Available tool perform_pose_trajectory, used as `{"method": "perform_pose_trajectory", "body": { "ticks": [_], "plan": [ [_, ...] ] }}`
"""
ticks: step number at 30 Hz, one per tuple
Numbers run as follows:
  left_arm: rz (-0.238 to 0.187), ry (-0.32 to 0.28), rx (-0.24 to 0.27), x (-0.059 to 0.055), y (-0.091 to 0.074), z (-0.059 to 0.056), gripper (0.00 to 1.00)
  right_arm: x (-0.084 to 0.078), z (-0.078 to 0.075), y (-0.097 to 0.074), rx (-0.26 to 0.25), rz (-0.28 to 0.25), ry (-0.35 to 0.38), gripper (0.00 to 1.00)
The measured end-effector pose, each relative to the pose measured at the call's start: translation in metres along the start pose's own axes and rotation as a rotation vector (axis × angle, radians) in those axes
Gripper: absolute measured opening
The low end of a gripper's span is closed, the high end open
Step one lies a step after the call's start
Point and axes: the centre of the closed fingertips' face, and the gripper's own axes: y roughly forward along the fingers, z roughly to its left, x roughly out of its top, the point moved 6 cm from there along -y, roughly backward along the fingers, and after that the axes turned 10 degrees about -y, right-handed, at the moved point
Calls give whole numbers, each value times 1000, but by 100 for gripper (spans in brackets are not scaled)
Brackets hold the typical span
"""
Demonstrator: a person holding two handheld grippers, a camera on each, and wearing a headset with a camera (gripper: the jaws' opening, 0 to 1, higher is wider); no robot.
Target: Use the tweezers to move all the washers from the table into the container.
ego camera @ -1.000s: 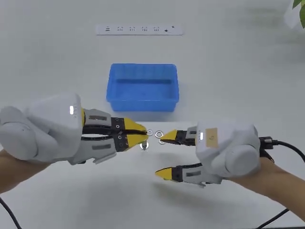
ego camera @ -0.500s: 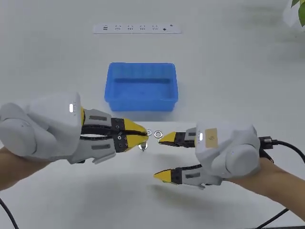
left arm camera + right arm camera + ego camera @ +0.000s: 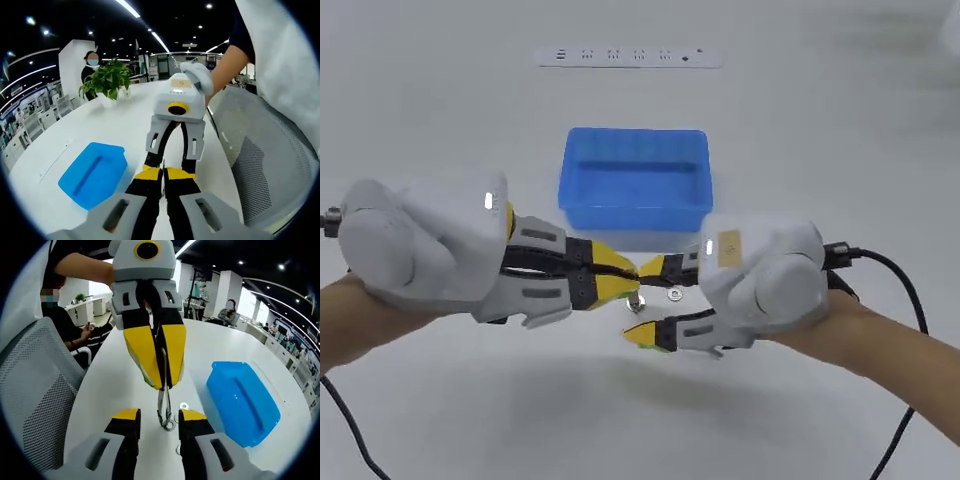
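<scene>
Your left gripper [image 3: 628, 282] pinches tweezers [image 3: 635, 303], tip down beside washer [image 3: 676, 294]. Your right gripper [image 3: 640, 300] gapes opposite, jaws either side of tip. Container [image 3: 635, 215] sits beyond.

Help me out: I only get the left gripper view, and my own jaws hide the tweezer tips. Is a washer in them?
Observer: It looks so. In the right gripper view the tweezers close on a washer right at their tips.
Operator: Any more lying loose nearby?
Observer: Yes, a second washer lies flat just beside the tips, on the side toward the blue container.
</scene>
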Motion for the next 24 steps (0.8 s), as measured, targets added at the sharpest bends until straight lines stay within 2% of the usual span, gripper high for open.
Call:
{"method": "perform_pose_trajectory", "body": {
  "ticks": [5,14,19,24],
  "plan": [
    [10,8,-3,0,1,1,5,5,-1,1,22,-9,-4,19],
    [38,18,-5,-4,1,-2,6,2,-3,3,38,10,-18,11],
    [44,20,-2,-5,1,-3,6,2,-3,3,59,10,-52,11],
    [63,32,13,-6,2,-2,6,2,-3,4,52,18,-86,10]
  ]
}}
